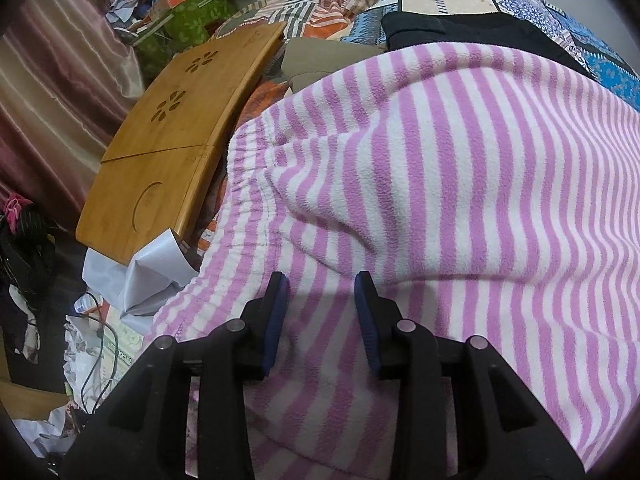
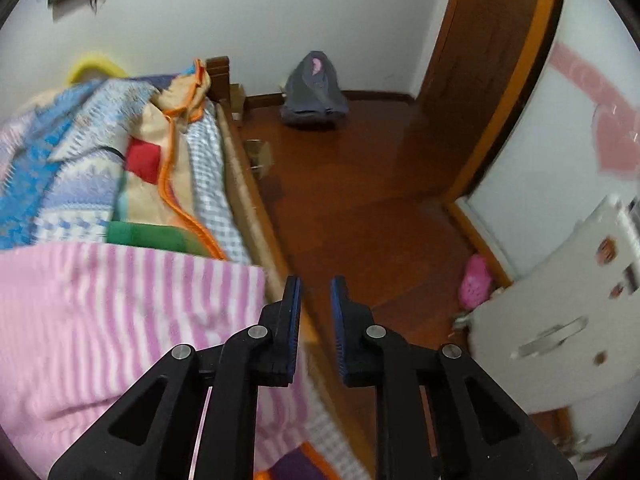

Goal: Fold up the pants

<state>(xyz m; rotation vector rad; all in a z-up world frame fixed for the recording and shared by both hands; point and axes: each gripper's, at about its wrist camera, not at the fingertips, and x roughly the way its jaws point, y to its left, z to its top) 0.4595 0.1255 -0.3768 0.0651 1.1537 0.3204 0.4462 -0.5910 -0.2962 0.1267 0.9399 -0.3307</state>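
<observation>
Left wrist view looks down on the pants (image 1: 440,184), pink-and-white striped fleece spread over the patterned bedspread (image 1: 560,12), with the gathered waistband toward the left, near the wooden lap tray (image 1: 172,152). The left gripper (image 1: 322,280) hangs just over the fabric, its jaws apart with nothing pinched between them. In the right wrist view the right gripper (image 2: 316,282) sits off the right edge of the pants, over the bed rail (image 2: 248,184) and the brown floor (image 2: 360,208); a narrow gap shows between its blue pads and they hold nothing. My worry is that, with neither gripper holding the cloth, the soft fleece could slide or bunch, or a later pinch might catch only the top layer and leave the fold crooked. No brand, label or legible writing shows anywhere.
</observation>
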